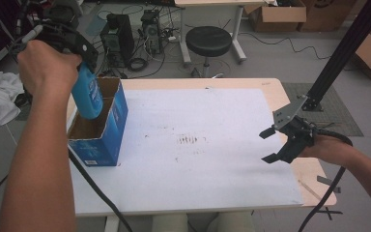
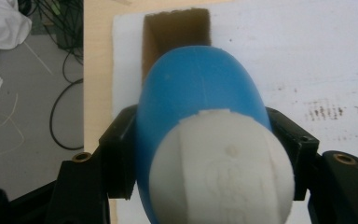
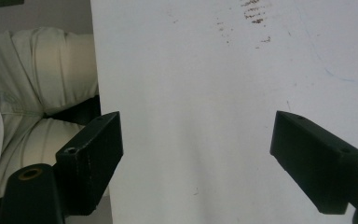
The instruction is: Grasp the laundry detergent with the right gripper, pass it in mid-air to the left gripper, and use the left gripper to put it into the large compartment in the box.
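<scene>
High view is showing a wooden table under a white sheet, where an open blue cardboard box is standing at the left. The left gripper is pinching a blue plastic bottle with a white cap, hanging partly inside the box. The right gripper is hovering over the sheet's right edge, jaws spread wide.

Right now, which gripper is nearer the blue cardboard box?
Left. The left gripper holds a blue bottle over the open blue cardboard box at the table's left edge. The right gripper hovers open near the table's right edge, well apart from it.
</scene>
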